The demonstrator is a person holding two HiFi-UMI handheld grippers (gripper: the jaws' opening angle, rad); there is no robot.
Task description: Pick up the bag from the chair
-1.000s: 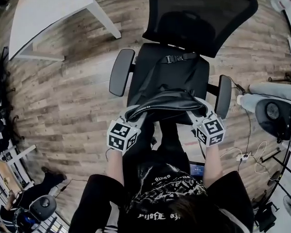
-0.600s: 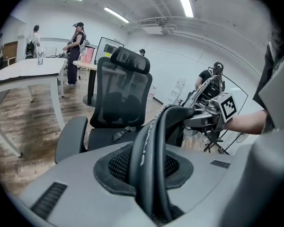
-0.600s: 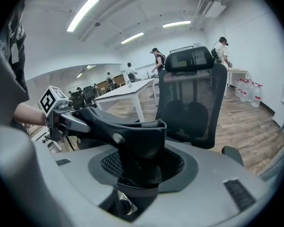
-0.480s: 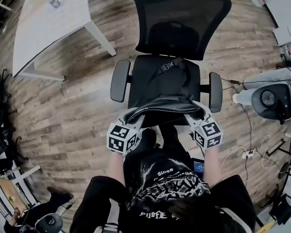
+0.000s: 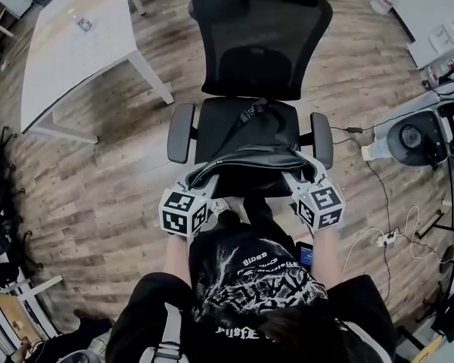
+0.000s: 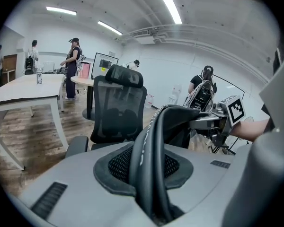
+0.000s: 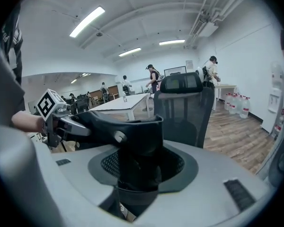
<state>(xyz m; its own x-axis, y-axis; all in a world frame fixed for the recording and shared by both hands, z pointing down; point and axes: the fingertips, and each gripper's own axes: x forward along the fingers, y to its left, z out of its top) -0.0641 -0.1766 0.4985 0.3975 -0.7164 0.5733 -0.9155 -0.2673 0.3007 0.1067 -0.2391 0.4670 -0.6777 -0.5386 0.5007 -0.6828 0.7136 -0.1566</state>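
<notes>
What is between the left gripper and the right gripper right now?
The black bag spans the gap, one end clamped in the left gripper, the other in the right gripper. The head view shows it.

The bag looks like smooth black leather, a little glossy. My left gripper is matt grey plastic. The chair back is mesh, and the floor is wood planks.

Head view overhead, gripper views share chair
</notes>
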